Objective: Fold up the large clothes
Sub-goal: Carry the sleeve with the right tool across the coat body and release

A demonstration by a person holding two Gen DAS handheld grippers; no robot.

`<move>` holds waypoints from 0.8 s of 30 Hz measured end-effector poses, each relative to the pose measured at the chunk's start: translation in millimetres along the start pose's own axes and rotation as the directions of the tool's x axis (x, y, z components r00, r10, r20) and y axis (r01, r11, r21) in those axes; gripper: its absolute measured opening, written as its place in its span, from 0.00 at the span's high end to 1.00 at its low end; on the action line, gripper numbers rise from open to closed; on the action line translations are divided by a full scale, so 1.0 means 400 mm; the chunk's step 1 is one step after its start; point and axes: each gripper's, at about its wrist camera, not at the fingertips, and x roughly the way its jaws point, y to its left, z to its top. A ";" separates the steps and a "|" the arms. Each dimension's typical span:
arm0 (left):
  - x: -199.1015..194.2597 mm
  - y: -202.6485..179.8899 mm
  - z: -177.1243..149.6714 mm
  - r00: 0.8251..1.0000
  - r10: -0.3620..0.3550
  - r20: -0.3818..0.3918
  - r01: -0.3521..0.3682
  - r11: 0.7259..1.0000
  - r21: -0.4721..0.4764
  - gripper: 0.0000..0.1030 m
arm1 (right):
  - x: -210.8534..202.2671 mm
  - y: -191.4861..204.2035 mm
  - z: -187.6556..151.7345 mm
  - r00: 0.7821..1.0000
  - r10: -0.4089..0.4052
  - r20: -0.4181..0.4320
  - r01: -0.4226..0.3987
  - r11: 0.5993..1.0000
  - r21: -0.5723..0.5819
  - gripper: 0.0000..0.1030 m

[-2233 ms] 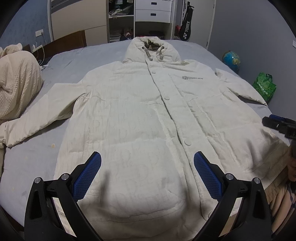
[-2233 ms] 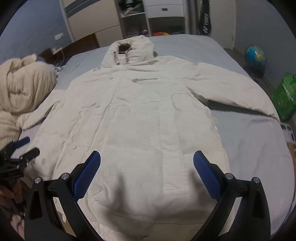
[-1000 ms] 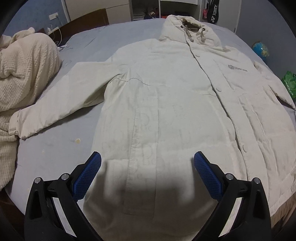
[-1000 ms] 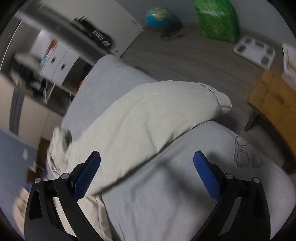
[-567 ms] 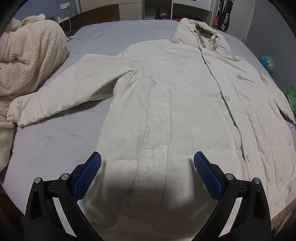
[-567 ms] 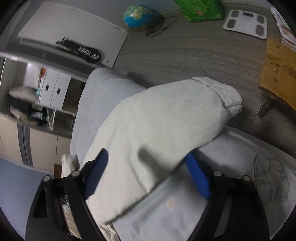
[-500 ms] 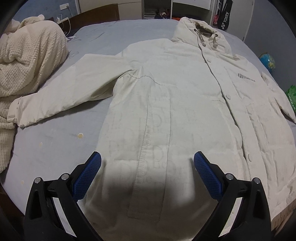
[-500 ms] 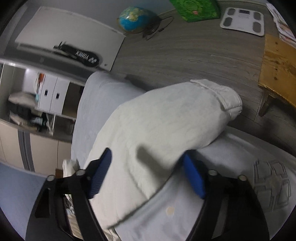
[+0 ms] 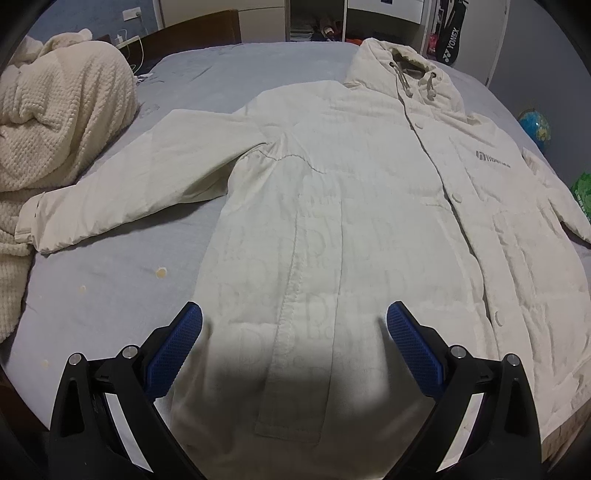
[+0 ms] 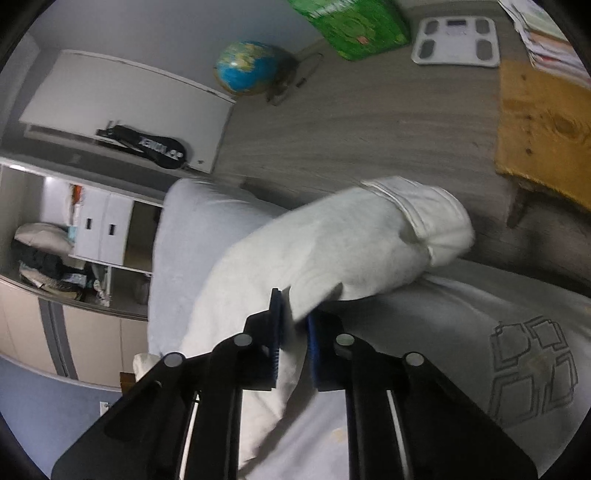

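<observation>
Cream quilted cloth covers most of the bed (image 9: 92,314): a long hooded coat (image 9: 351,229) lies flat on its back on the grey sheet, buttoned down the front, hood toward the headboard and hem toward the camera. Its one sleeve (image 9: 129,184) stretches out across the sheet, the cuff touching a heaped knit blanket (image 9: 55,122) at the bed's edge. The left gripper (image 9: 295,343) hangs over the lower part of the coat with its blue fingers (image 9: 173,347) spread wide, nothing between them and no cloth touched. In the right wrist view the other sleeve (image 10: 351,251) reaches to the side edge of the bed, its cuff sticking out past the mattress over the wooden floor (image 10: 351,122). The right gripper (image 10: 293,345) has its fingers drawn narrow and clamped on a fold of this sleeve partway up from the cuff, the cloth pinched between the blue pads. Beyond the bed stand a globe (image 10: 247,68), a green bag (image 10: 354,26), a bathroom scale (image 10: 456,37) and a wooden stool (image 10: 543,129); a racket bag (image 10: 147,146) leans by the wall near open shelves.
</observation>
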 end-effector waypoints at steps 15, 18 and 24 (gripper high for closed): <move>-0.040 0.025 -0.001 0.995 -0.036 0.089 0.041 0.997 -0.059 0.06 | -0.077 0.426 -0.204 0.952 0.280 -0.123 -0.304 0.911 -0.279 0.96; -0.048 0.029 -0.004 0.994 -0.044 0.104 0.051 0.997 -0.066 0.06 | -0.069 0.519 -0.297 0.937 0.289 -0.198 -0.343 0.873 -0.348 0.97; -0.058 0.036 -0.004 0.991 -0.047 0.127 0.058 0.995 -0.083 0.06 | -0.024 0.637 -0.514 0.911 0.252 -0.327 -0.383 0.812 -0.440 0.96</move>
